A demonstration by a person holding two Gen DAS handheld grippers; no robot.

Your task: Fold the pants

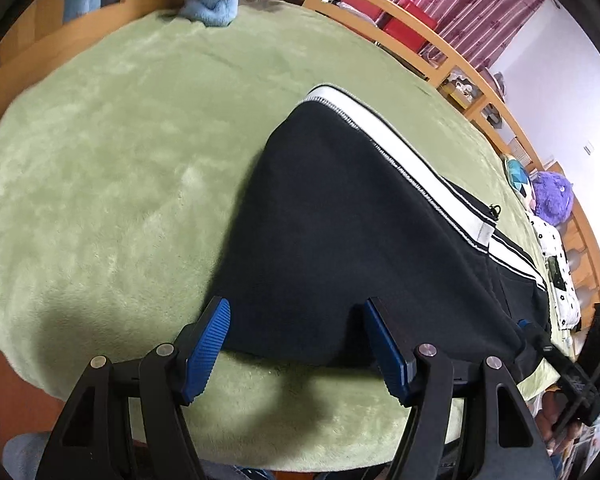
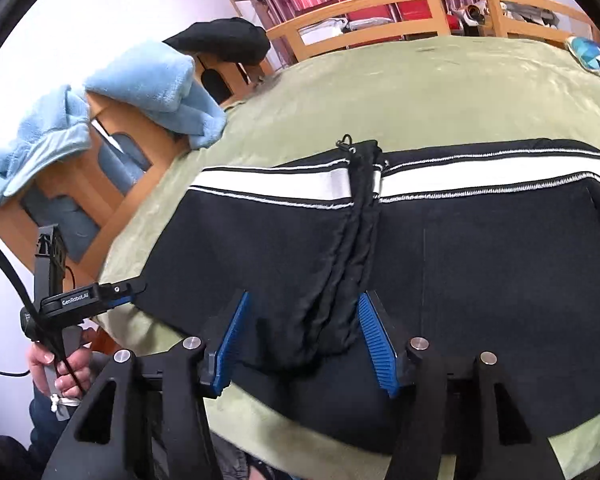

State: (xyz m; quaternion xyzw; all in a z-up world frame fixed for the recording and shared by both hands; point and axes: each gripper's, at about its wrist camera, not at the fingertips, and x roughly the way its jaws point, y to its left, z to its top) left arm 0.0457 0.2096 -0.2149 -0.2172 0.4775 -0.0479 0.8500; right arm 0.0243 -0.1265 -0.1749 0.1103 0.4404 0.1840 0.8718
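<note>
While both claws hover at the near hem:
pants (image 2: 480,264): flat on green bed blanket (image 1: 120,140)
left claw (image 1: 296,344): fingers apart
right claw (image 2: 304,340): apart, straddling pants drawstring (image 2: 348,248)

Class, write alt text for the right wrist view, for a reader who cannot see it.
The open right gripper straddles the bunched black waistband of black pants with a white side stripe, lying flat on a green blanket. The left gripper reaches the pants' left edge; a light blue towel drapes over the wooden bed frame behind.
</note>
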